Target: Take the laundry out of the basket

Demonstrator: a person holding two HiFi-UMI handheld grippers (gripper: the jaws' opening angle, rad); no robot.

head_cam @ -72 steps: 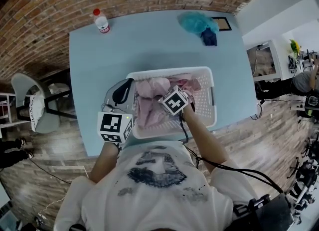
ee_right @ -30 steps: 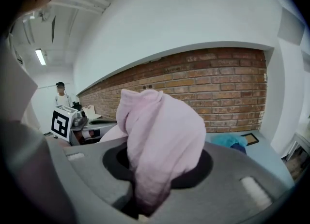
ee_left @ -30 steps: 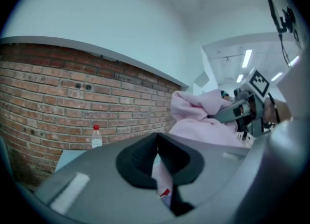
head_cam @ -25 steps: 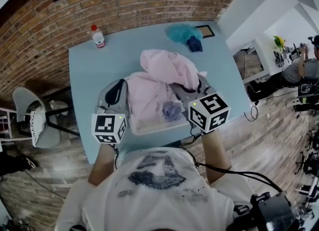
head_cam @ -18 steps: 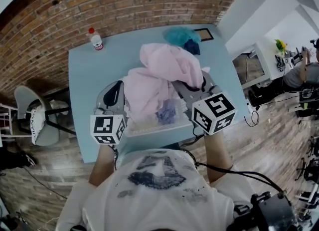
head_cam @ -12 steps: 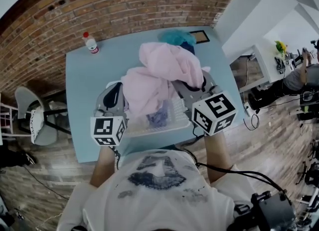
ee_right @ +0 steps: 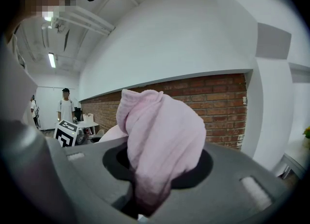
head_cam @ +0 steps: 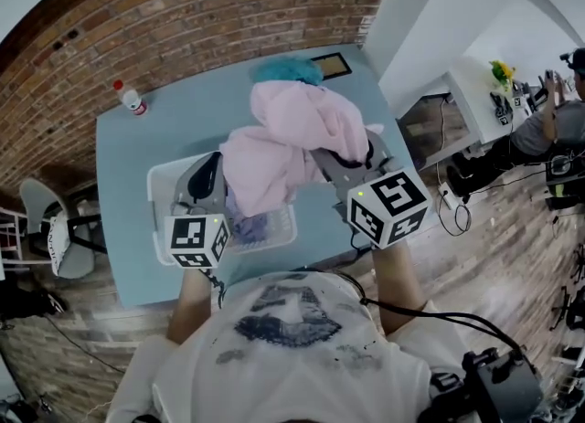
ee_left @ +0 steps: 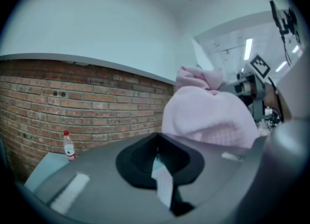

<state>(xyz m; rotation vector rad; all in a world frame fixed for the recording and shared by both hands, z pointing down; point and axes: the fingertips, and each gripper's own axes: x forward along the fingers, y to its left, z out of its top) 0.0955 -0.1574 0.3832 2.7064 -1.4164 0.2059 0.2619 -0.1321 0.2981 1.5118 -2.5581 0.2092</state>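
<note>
A big pink garment hangs bunched between both grippers above the blue table. My left gripper is shut on a thin fold of it, and the bulk of the cloth billows to the right. My right gripper is shut on a thick wad that spills over its jaws. The white laundry basket sits below and to the left, partly hidden by the garment. A purple-blue cloth lies inside it.
A water bottle stands at the table's far left. A teal cloth and a framed picture lie at the far edge. A grey chair stands left, and a white desk and a person right.
The pink garment rose out of the basket in both grippers and has travelled right. The basket now lies under its left part, with the purple-blue cloth uncovered.
</note>
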